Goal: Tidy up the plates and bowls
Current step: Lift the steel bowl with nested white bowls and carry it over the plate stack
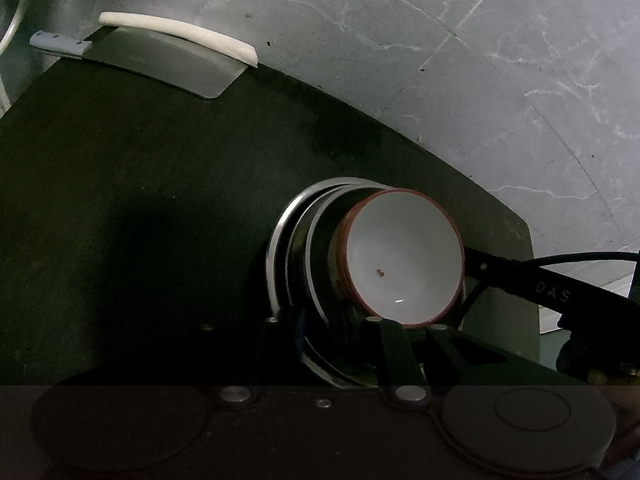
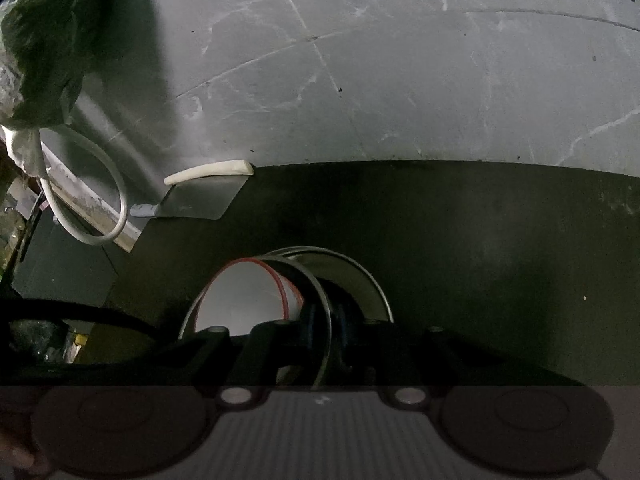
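Left wrist view: left gripper (image 1: pixel 320 332) clamped on steel plates (image 1: pixel 296 264) stacked on edge, a red-rimmed white bowl (image 1: pixel 404 258) against them, near the dark tabletop's (image 1: pixel 140 200) right corner. Cleaver (image 1: pixel 168 62) at far edge.

Right wrist view: right gripper (image 2: pixel 326 332) reached level, fingers closed on a plate rim (image 2: pixel 324 304); the bowl (image 2: pixel 244 296) sat left.

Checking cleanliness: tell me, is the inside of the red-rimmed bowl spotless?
No, the left wrist view shows a small dark speck on the white inside of the red-rimmed bowl.
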`<state>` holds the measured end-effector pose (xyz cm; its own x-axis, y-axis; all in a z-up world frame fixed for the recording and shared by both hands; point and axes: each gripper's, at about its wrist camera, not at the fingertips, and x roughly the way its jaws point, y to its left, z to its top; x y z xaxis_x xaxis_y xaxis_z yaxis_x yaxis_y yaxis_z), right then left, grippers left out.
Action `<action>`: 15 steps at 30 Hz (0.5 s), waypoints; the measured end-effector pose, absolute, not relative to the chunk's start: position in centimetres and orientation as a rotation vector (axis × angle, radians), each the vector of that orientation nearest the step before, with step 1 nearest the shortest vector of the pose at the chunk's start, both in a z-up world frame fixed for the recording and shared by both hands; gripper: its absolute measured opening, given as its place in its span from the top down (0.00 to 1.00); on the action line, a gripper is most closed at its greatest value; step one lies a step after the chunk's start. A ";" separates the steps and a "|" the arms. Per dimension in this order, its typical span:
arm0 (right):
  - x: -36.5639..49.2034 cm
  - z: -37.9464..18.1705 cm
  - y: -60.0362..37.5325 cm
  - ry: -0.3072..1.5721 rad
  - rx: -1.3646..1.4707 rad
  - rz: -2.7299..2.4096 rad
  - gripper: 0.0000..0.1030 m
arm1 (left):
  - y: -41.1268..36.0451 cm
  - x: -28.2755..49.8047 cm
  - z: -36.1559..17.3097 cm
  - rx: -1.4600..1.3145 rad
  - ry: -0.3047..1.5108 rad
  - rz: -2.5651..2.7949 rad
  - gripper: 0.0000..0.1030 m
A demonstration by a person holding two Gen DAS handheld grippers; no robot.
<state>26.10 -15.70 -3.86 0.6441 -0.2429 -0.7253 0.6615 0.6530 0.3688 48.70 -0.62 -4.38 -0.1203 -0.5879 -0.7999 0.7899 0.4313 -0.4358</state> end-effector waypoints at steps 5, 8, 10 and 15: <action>26.1 -3.9 -15.5 0.680 0.656 -0.559 0.85 | -0.5 48.4 -4.3 0.215 1.187 -1.176 0.83; 26.0 -3.9 -15.3 0.674 0.647 -0.559 0.84 | -0.4 48.0 -4.0 0.227 1.162 -1.165 0.83; 25.9 -3.8 -15.2 0.667 0.645 -0.561 0.81 | -0.2 47.9 -3.8 0.227 1.150 -1.160 0.80; 25.2 -3.7 -15.1 0.653 0.652 -0.573 0.70 | 0.2 47.5 -3.4 0.209 1.125 -1.163 0.63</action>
